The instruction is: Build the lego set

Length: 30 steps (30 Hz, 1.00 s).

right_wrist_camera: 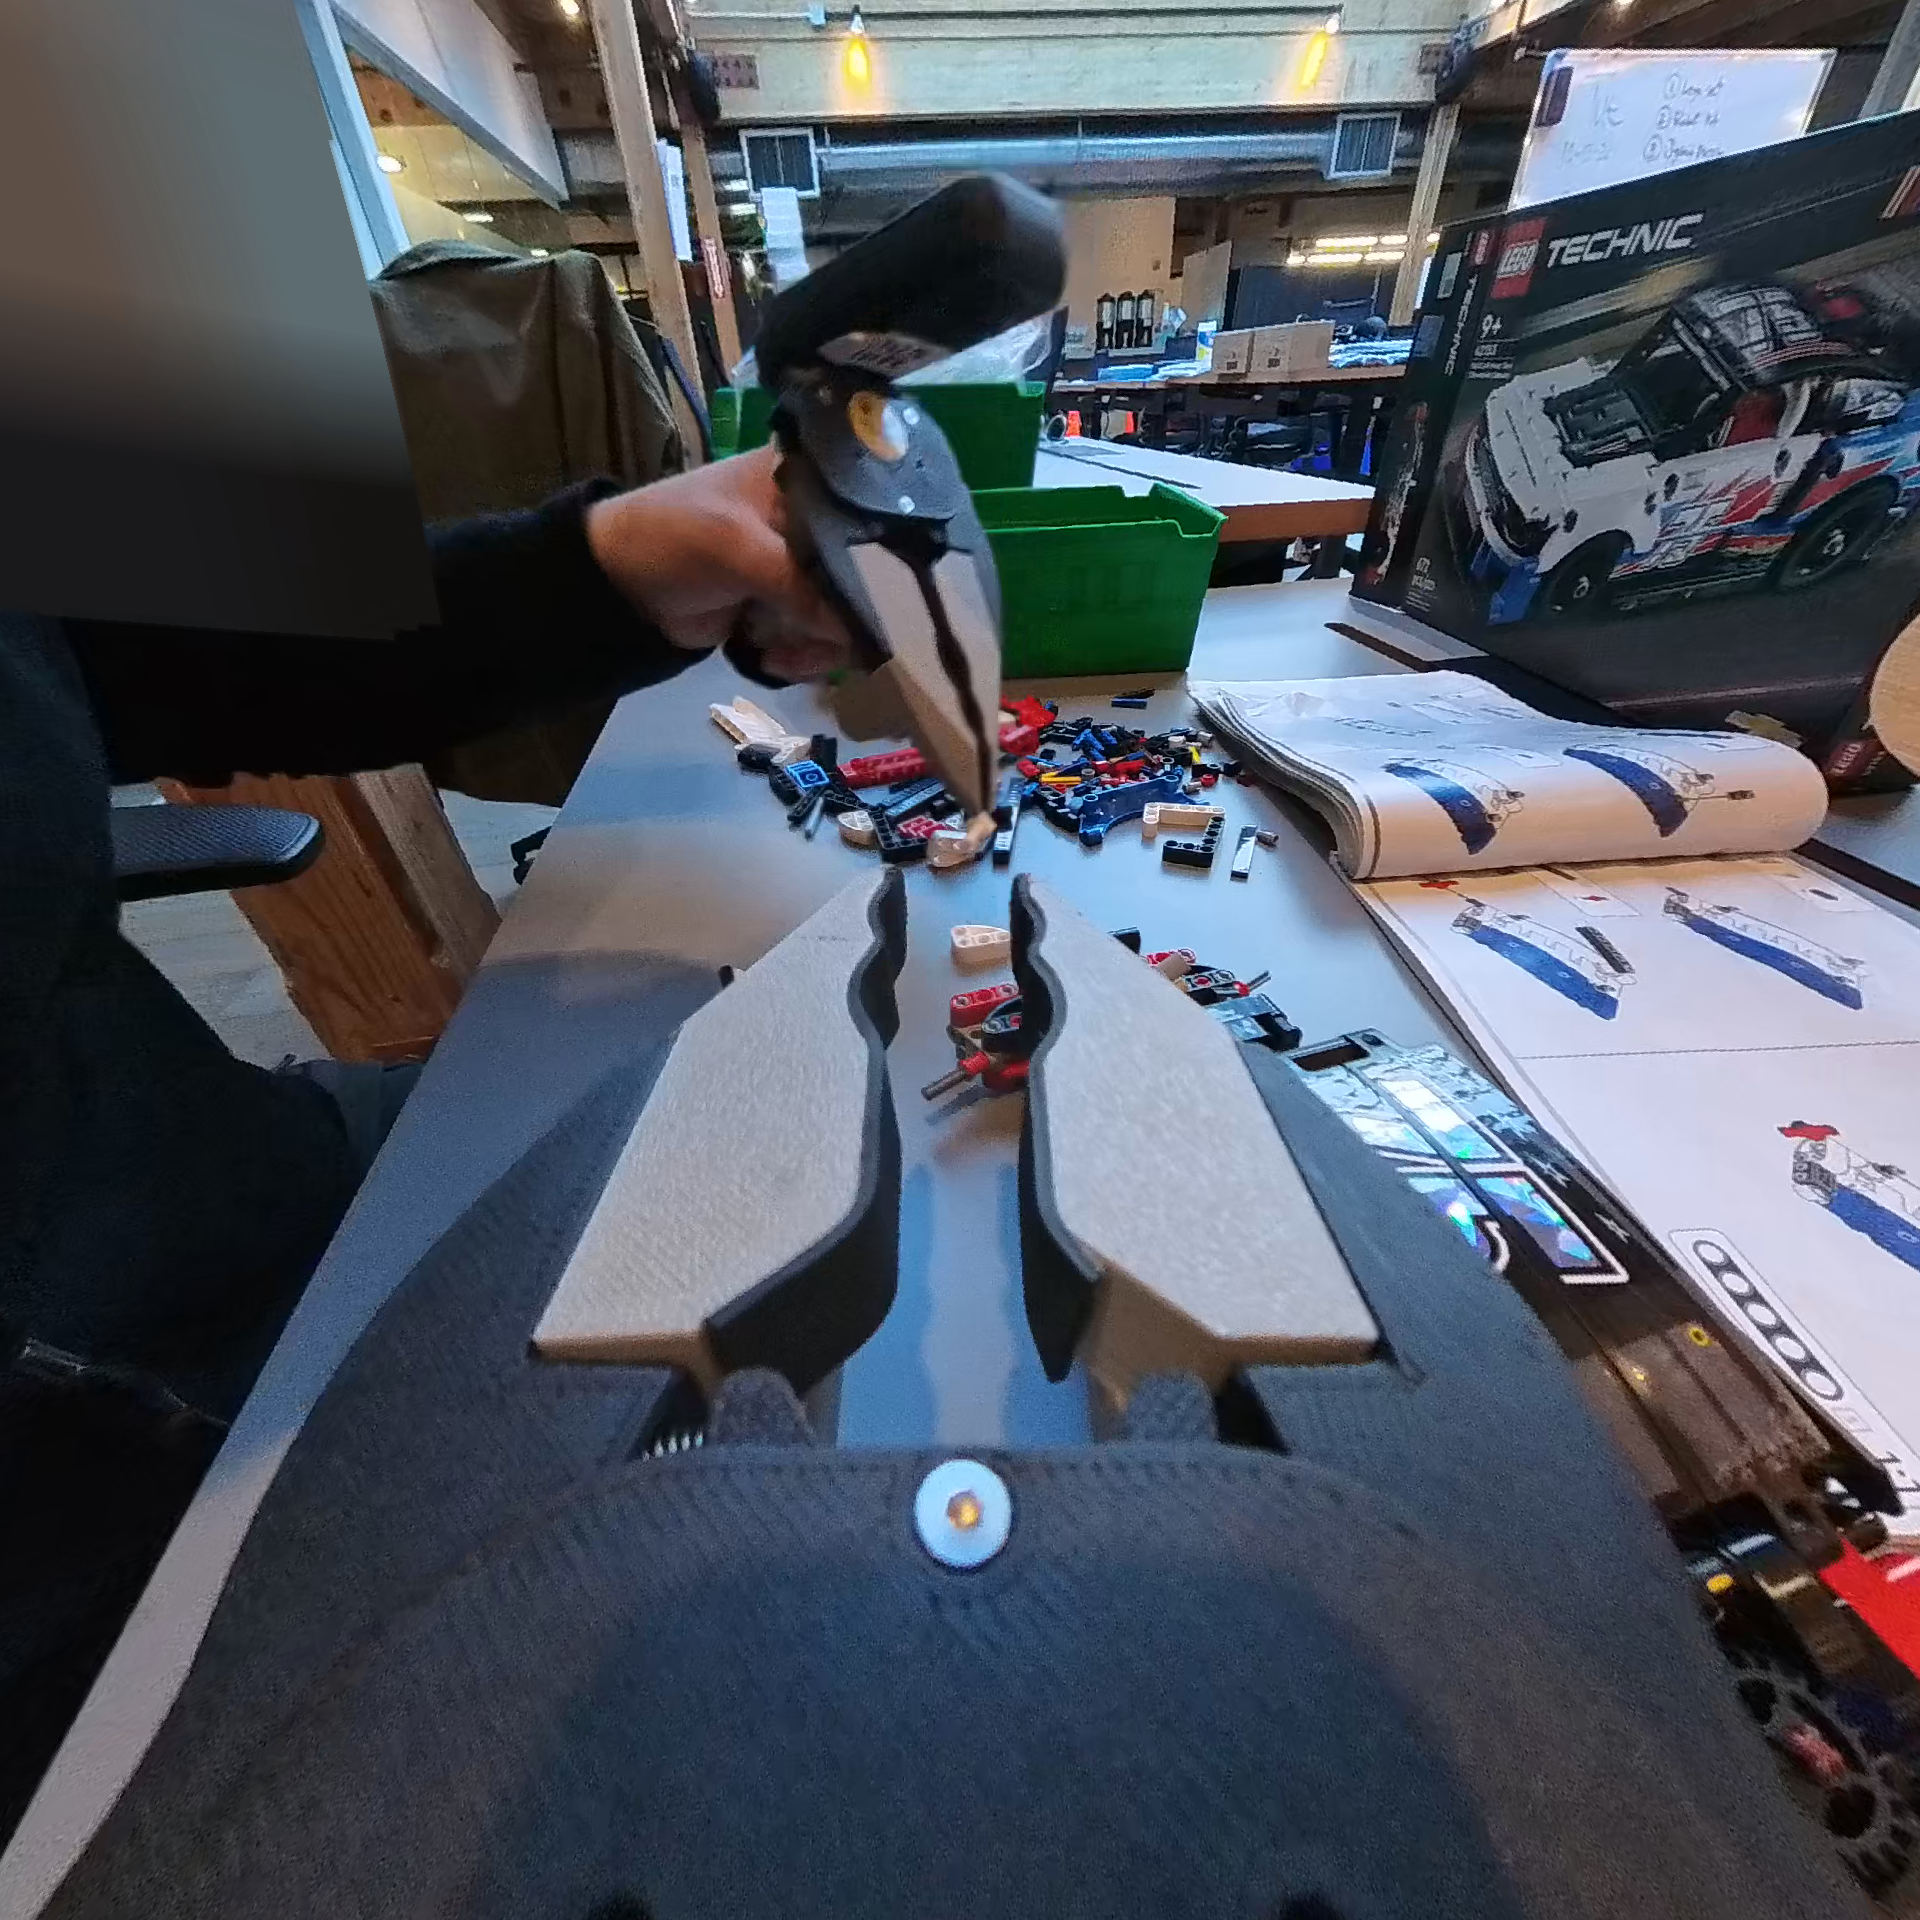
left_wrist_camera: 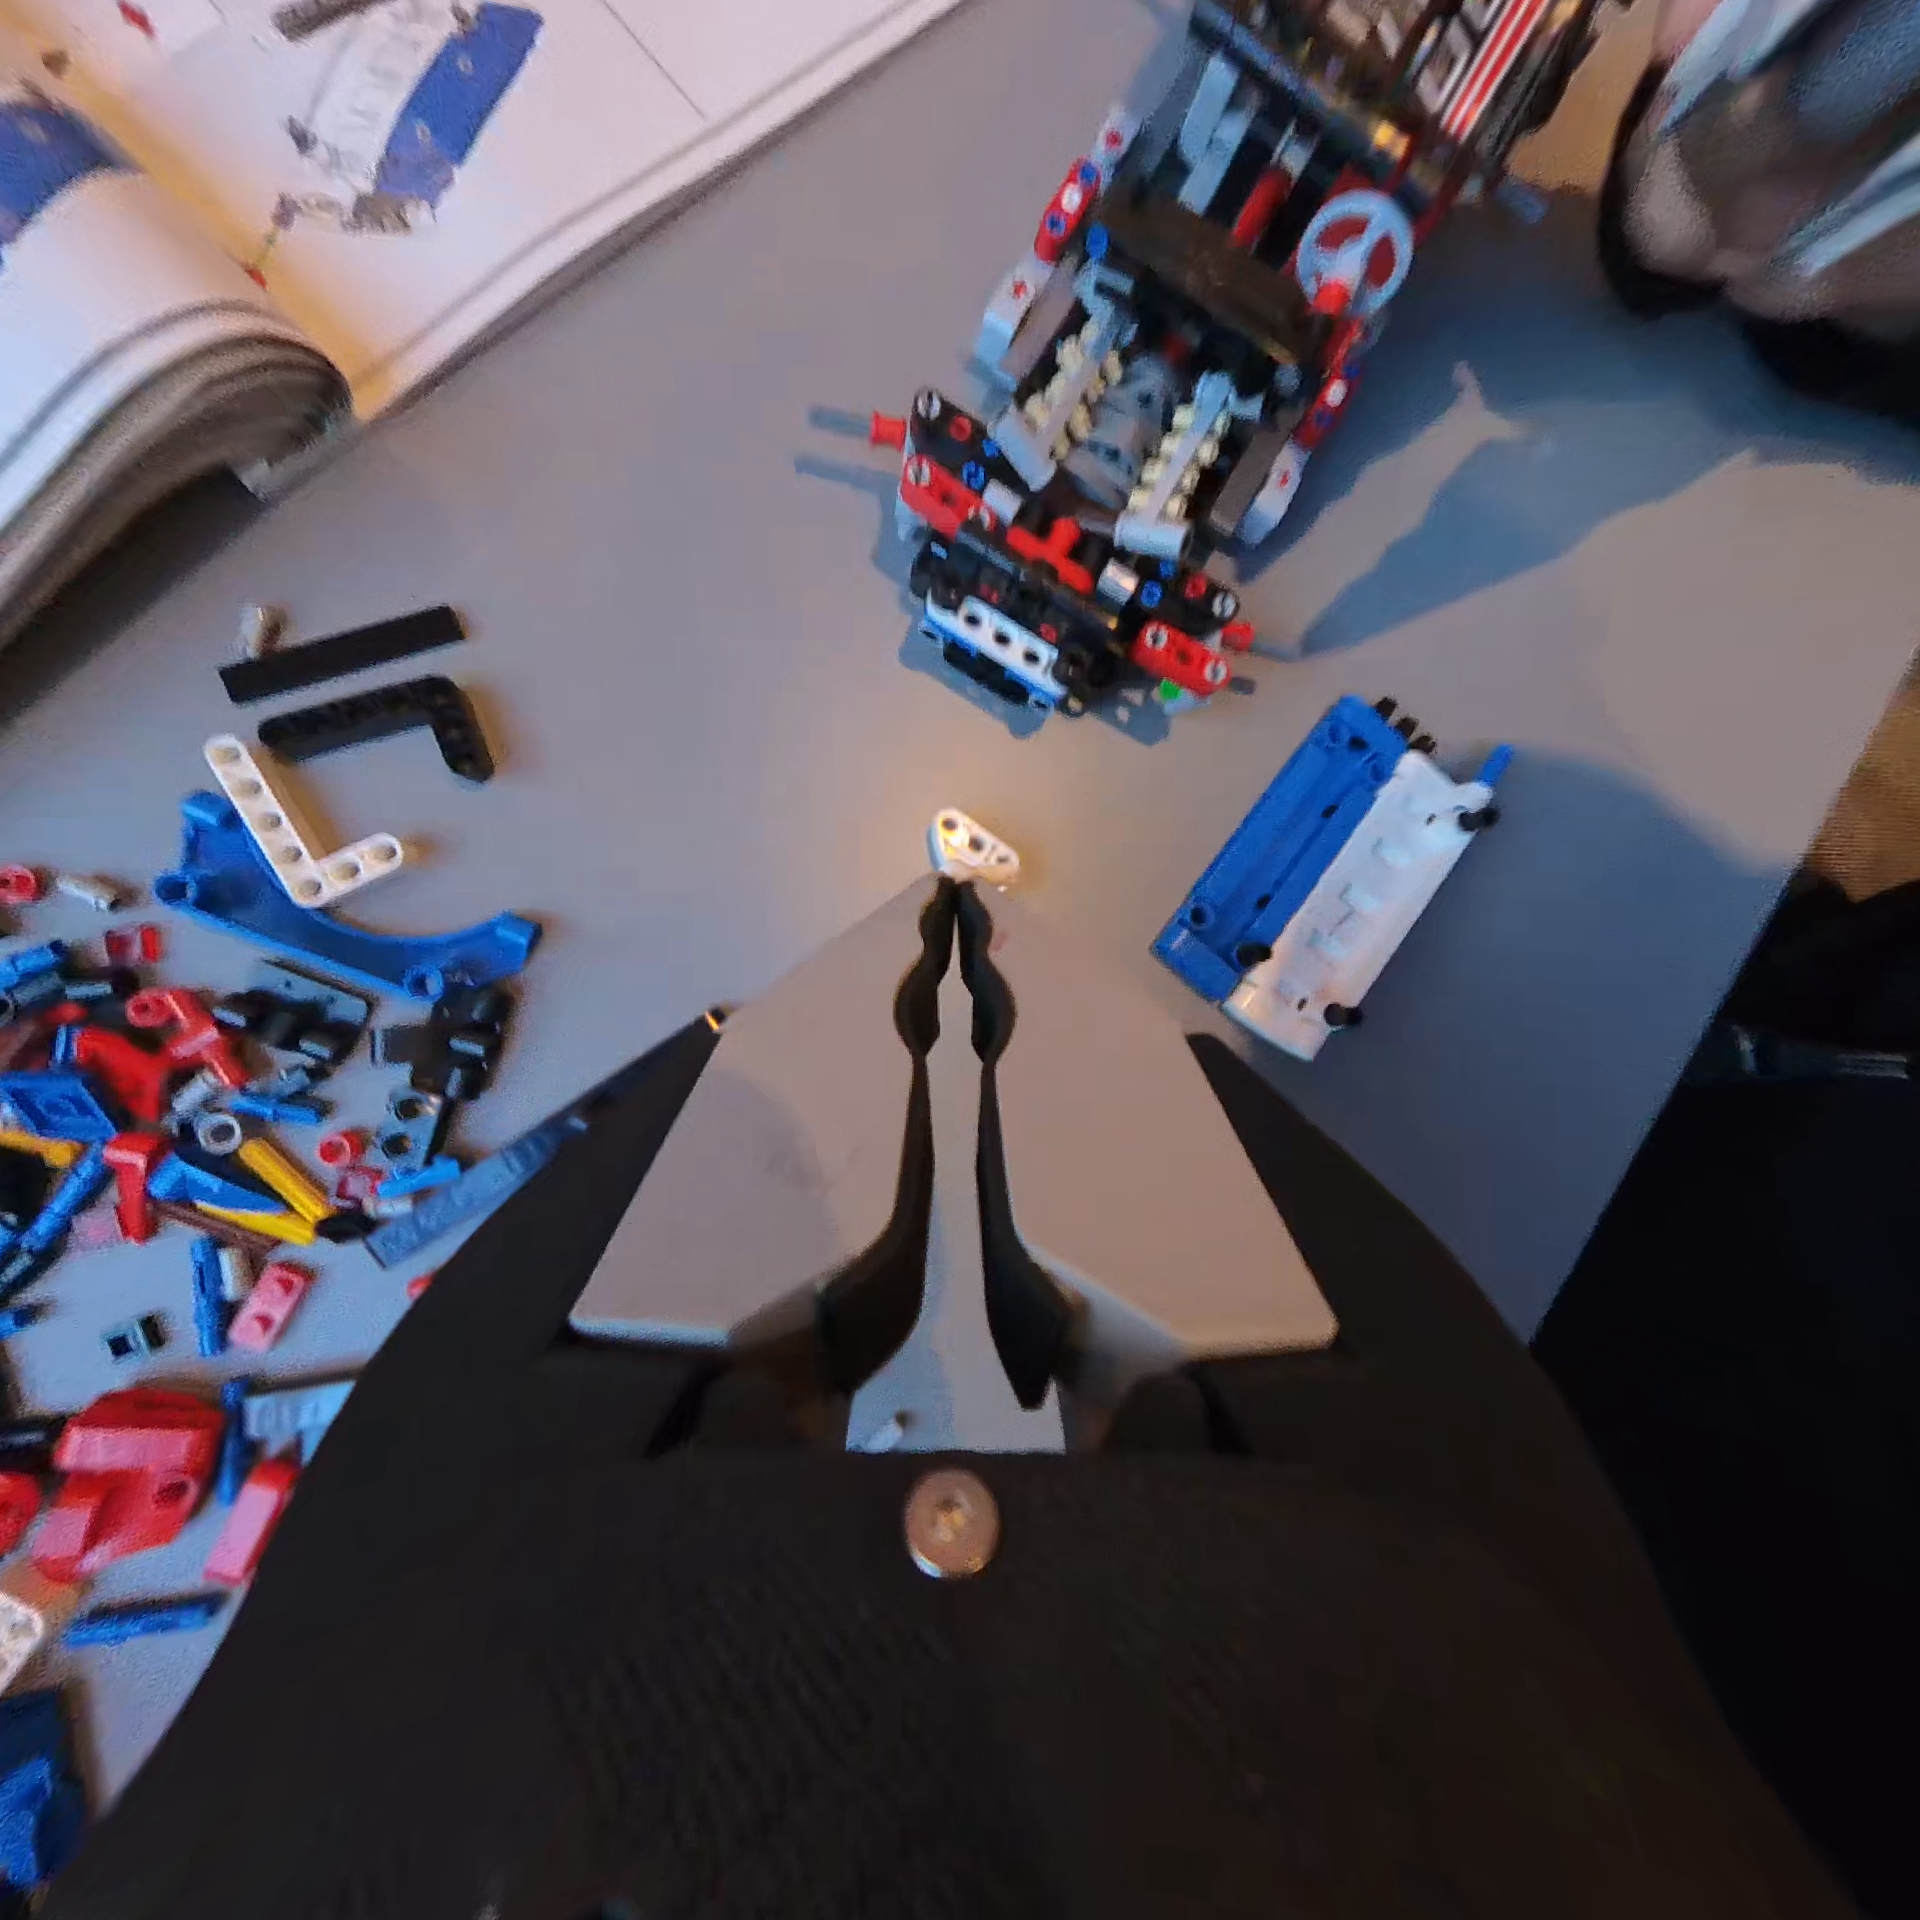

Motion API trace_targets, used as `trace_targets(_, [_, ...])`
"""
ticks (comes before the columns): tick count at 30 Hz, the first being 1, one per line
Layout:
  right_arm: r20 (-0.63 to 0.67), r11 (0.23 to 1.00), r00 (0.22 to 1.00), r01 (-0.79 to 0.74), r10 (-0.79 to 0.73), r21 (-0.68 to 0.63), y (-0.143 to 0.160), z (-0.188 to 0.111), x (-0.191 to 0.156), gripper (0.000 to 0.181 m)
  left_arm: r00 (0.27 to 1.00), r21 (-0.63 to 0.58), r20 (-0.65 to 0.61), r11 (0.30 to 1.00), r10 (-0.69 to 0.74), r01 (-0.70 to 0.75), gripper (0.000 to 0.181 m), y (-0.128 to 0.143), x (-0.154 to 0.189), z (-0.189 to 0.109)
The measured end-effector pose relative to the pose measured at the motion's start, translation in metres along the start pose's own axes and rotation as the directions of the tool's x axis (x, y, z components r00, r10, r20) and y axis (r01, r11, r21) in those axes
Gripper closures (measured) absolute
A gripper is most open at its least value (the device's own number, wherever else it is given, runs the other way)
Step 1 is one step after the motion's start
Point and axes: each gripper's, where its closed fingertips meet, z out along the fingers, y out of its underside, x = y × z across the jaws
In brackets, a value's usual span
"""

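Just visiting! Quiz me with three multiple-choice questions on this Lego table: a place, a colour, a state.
1. The blue-and-white panel assembly lies: A in a bin; B on the grey table near the half-built car; C on the booklet.
2. The plastic bins are: A red; B yellow; C green.
3. The right gripper is: A open, empty; B shut on a brick; C out of view.
B, it rests on the tabletop by the car; C, both are green; A, its fingers stand apart, gripping nothing.
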Motion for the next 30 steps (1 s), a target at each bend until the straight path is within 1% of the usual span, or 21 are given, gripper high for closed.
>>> trace_targets(2, [-0.001,1.000,1.000,0.003,-0.003,-0.002,0.000,0.000,0.000,0.164,0.998,0.003,0.064,1.000,0.008,-0.008,0.181,0.012,-0.001,0.003])
trace_targets(5, [-0.011,1.000,1.000,0.014,-0.014,-0.020,0.003,0.000,0.002,0.164,0.999,0.045,0.036,0.999,-0.011,0.009,0.181,0.022,0.011,0.011])
trace_targets(10, [-0.019,1.000,1.000,-0.001,0.001,-0.030,0.007,0.001,0.004,0.164,0.989,0.084,0.149,0.996,0.027,-0.040,0.181,0.037,0.000,0.018])
trace_targets(12, [-0.035,0.999,0.999,0.008,-0.009,-0.041,0.008,-0.001,0.007,0.164,0.988,0.110,0.153,0.993,0.016,-0.033,0.164,0.039,-0.002,0.018])
trace_targets(13, [-0.045,0.999,0.999,0.012,-0.015,-0.047,0.009,-0.002,0.009,0.164,0.989,0.123,0.144,0.992,0.013,-0.031,0.161,0.040,-0.001,0.019])
trace_targets(15, [-0.063,0.999,0.998,0.013,-0.016,-0.049,0.010,-0.004,0.014,0.165,0.988,0.149,0.154,0.988,0.023,-0.046,0.159,0.043,-0.003,0.020])
trace_targets(17, [-0.079,0.999,0.997,0.008,-0.011,-0.040,0.009,-0.006,0.019,0.165,0.986,0.193,0.160,0.979,0.040,-0.071,0.157,0.042,-0.003,0.019])
trace_targets(19, [-0.098,1.000,0.995,0.011,-0.014,-0.028,0.007,-0.009,0.023,0.165,0.984,0.231,0.168,0.969,0.053,-0.091,0.151,0.042,-0.001,0.017])
trace_targets(21, [-0.121,1.000,0.992,0.021,-0.022,-0.010,0.004,-0.012,0.028,0.166,0.972,0.280,0.221,0.950,0.074,-0.136,0.143,0.035,-0.003,0.010])
trace_targets(25, [-0.158,0.999,0.987,0.024,-0.017,0.042,-0.004,-0.020,0.037,0.164,0.949,0.382,0.297,0.897,0.109,-0.223,0.140,0.022,-0.002,-0.005])
trace_targets(26, [-0.169,0.998,0.985,0.030,-0.021,0.048,-0.005,-0.021,0.038,0.164,0.945,0.403,0.309,0.885,0.106,-0.231,0.140,0.019,-0.003,-0.009])
trace_targets(30, [-0.234,0.995,0.969,0.096,-0.085,0.035,-0.006,-0.025,0.046,0.167,0.958,0.444,0.278,0.874,0.075,-0.198,0.136,0.017,-0.005,-0.014])
